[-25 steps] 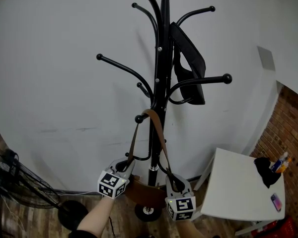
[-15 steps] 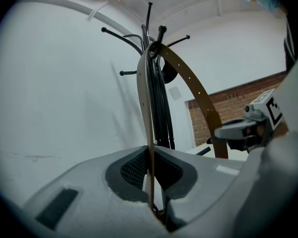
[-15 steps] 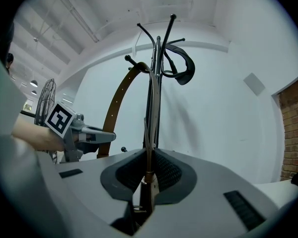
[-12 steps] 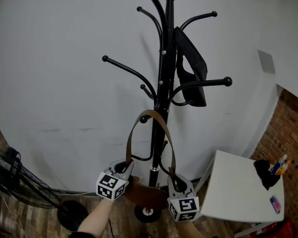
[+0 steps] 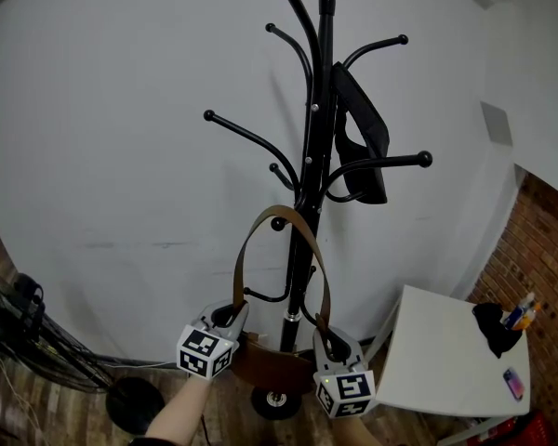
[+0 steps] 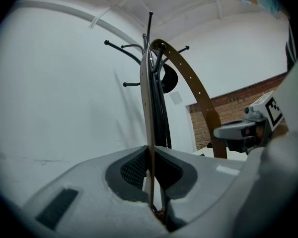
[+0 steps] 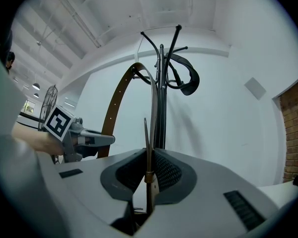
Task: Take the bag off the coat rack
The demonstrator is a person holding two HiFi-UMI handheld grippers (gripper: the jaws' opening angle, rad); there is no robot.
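A black coat rack (image 5: 313, 193) stands against the white wall. The brown bag (image 5: 260, 365) hangs low by its base, and its brown strap (image 5: 281, 214) arches over a low hook knob (image 5: 278, 223). My left gripper (image 5: 228, 316) is shut on the strap's left side, my right gripper (image 5: 330, 337) on its right side. In the left gripper view the strap (image 6: 149, 133) runs edge-on between the jaws (image 6: 150, 157). In the right gripper view the strap (image 7: 147, 148) is pinched the same way by the right gripper (image 7: 148, 167). Whether the strap rests on the hook I cannot tell.
A black bag (image 5: 361, 137) hangs on an upper arm of the rack. A white table (image 5: 442, 365) at the right carries a black item (image 5: 493, 323) and a phone (image 5: 513, 382). A dark wire stand (image 5: 28, 337) is at the left, a brick wall (image 5: 539, 249) at the right.
The strap, earlier drawn to a narrow peak over the hook, now stands as a wider round arch. Both grippers keep their hold and sit slightly lower in the view.
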